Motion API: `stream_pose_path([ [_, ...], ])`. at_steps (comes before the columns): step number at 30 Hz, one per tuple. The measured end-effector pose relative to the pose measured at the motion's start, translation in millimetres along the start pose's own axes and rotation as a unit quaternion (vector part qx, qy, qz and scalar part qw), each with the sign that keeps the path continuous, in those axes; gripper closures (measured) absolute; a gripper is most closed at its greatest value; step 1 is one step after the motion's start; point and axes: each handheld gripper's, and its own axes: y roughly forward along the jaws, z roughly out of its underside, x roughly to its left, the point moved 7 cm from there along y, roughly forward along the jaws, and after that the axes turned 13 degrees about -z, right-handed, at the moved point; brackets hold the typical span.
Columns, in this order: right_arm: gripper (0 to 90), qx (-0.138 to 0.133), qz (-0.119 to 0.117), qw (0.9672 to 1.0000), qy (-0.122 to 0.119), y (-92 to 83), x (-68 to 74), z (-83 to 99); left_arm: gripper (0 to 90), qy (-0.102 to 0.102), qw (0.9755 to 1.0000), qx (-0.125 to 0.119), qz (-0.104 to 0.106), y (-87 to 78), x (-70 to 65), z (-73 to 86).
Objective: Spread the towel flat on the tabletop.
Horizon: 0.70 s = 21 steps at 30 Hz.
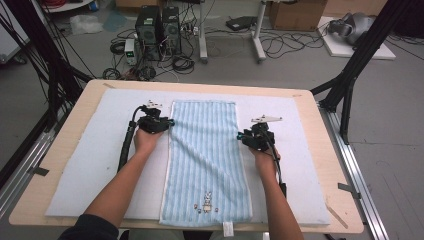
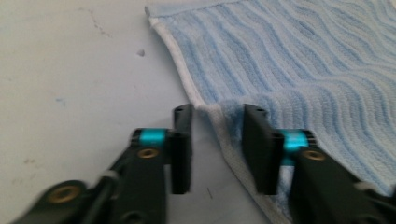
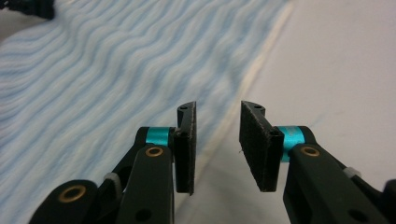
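The blue striped towel (image 1: 205,160) is laid flat lengthwise on the padded worktop (image 1: 90,150), so each long edge can be straddled by a claw, left claw (image 1: 171,122) and right claw (image 1: 239,135), both parted, nothing yet pinched.

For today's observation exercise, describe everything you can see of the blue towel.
The blue towel is light blue terry with wavy stripes, a white hem and a small rabbit motif near the person's end. It lies flat, lengthwise, on a pale mat. The left gripper straddles its slightly raised left hem; the right gripper stands open over its right hem.
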Motion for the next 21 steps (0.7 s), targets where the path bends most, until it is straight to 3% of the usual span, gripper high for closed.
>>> stream_pose_path([
  [3, 68.4, 0.021, -0.002, 0.9997, -0.007, 9.8, 5.6, 3.3, 49.5, -0.005, 1.0000, 0.002, 0.004, -4.7, 2.7, 2.1],
  [5, 75.8, 0.029, 0.000, 0.9995, -0.014, 16.5, 5.9, 5.2, 46.0, -0.003, 1.0000, 0.005, 0.007, -6.8, 4.2, 2.7],
  [7, 85.8, 0.028, 0.012, 0.9994, -0.015, 17.2, 3.0, 4.2, 45.7, -0.006, 0.9999, 0.001, 0.010, -8.9, 4.5, 1.3],
  [9, 88.4, 0.025, 0.028, 0.9992, -0.014, 16.8, -0.3, 3.2, 45.3, -0.006, 0.9998, -0.005, 0.016, -11.9, 3.1, -0.7],
  [13, 88.7, 0.009, 0.090, 0.9958, -0.011, 14.4, -13.6, 0.8, 44.7, 0.004, 0.9992, -0.005, 0.039, -19.6, -4.9, -0.8],
  [14, 88.5, 0.004, 0.097, 0.9953, -0.006, 13.6, -16.1, 0.9, 44.7, 0.008, 0.9992, -0.015, 0.038, -22.8, -6.7, -0.3],
  [17, 80.8, -0.002, 0.088, 0.9961, 0.008, 10.2, -15.7, 1.4, 45.9, 0.015, 0.9988, -0.016, 0.043, -31.2, -10.2, 8.0],
  [21, 71.5, 0.000, 0.069, 0.9976, 0.005, -0.9, -7.5, 0.6, 47.5, 0.015, 0.9980, -0.027, 0.056, -45.3, -14.9, 20.6],
])
